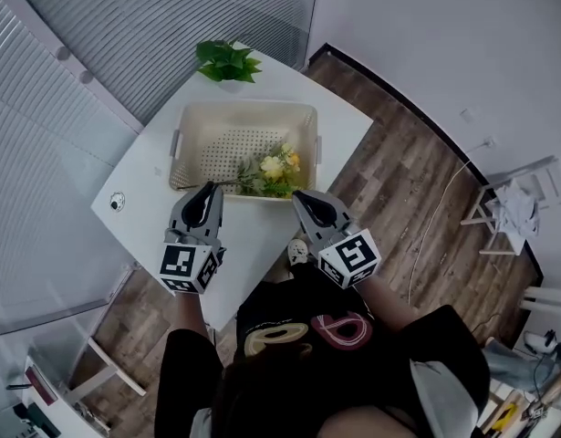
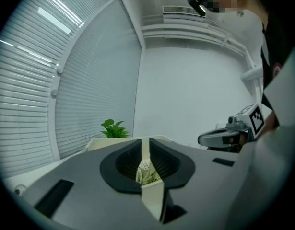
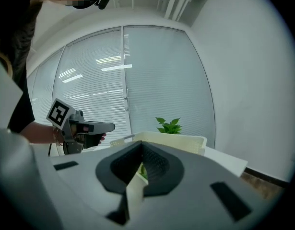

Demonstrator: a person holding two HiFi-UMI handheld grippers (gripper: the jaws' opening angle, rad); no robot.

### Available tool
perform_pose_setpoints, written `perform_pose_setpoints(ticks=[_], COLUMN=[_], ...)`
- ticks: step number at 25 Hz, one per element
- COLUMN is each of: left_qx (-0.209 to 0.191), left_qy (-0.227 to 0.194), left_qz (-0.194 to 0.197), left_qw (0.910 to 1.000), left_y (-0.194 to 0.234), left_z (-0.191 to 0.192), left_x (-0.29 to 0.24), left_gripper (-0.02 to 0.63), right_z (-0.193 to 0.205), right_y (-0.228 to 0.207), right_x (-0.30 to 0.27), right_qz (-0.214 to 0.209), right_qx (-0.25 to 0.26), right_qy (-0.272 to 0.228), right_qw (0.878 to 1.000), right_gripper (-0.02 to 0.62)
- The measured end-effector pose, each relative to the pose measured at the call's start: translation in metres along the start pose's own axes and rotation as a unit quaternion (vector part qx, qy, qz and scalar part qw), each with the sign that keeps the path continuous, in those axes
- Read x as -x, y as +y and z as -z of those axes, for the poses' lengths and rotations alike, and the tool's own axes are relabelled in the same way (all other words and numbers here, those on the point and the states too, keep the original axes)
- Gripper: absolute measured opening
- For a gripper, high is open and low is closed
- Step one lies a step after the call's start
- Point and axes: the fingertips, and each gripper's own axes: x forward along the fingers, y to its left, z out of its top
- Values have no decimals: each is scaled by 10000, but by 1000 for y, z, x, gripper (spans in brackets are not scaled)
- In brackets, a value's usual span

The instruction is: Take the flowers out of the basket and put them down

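**Both grippers shut at the basket's near rim, flowers inside**

From my remote seat, the head view shows the left gripper (image 1: 207, 190) and the right gripper (image 1: 301, 196) side by side, tips pointing at the near wall of the basket (image 1: 246, 107). Each is a smooth grey shell with a black teardrop hollow, and each carries a white cube printed with black square markers at its rear.

In the left gripper view the jaws stand closed to a thin slit. Nothing is pinched there; through the slit I see only a strip of the basket's dotted floor and some pale stems beyond. In the right gripper view the jaws also meet, with a sliver of green visible past them and nothing clamped.

The basket is cream plastic, rectangular with rounded corners, ribbed along its upper wall, and its floor is perforated with a neat grid of small holes. The flowers (image 1: 273, 170) lie inside it, against the near wall toward the right corner. They are a loose bunch of yellow and cream blooms with green leaves, and one thin stem runs left along the floor toward the left gripper's tip.

The basket sits on a smooth white table (image 1: 145, 179). A leafy green plant (image 1: 227, 62) stands at the table's far corner, beyond the basket. The floor (image 1: 399, 185) is wood-grain plank.
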Motion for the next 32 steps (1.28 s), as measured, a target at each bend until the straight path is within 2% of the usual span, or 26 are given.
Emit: perform_pose_setpoints(ticks=[2, 5, 7, 11, 14, 19, 23, 26, 30, 32], left_qx=[-152, -340, -609, -928, -1292, -1328, -1623, -1647, -1933, -2125], left_qy=[148, 502, 750, 1420, 1816, 2519, 3070, 3400, 4039, 4260], left_qz=[329, 773, 1038, 1933, 2222, 2811, 3102, 3369, 3667, 3720], left_qw=[9992, 9952, 9899, 9664, 9492, 9165, 8849, 8624, 8155, 7969], left_y=[-2, -2, -3, -18, -15, -15, -12, -10, -9, -8], left_z=[-4, 0, 5, 15, 26, 50, 71, 84, 109, 120], left_x=[-10, -26, -36, -51, -65, -78, -86, -90, -89, -92], left_gripper=[112, 123, 139, 190, 202, 237, 257, 273, 276, 276], right_z=[-6, -12, -12, -8, -7, -7, -8, -8, -8, -8], right_y=[-2, -5, -6, -6, -4, -8, -17, -22, -25, -27], right_x=[-4, -7, -8, -8, -8, -7, -5, -7, -14, -15], right_qz=[-60, -102, -137, -260, -289, -242, -151, -118, -178, -176], right_qx=[-7, -47, -70, -146, -154, -128, -139, -149, -161, -182], right_qy=[-52, -98, -77, 7, 28, 32, 39, 62, 100, 131], right_qw=[10000, 9999, 9999, 9996, 9995, 9996, 9998, 9998, 9997, 9996], right_gripper=[10, 11, 10, 10, 11, 11, 11, 10, 11, 11])
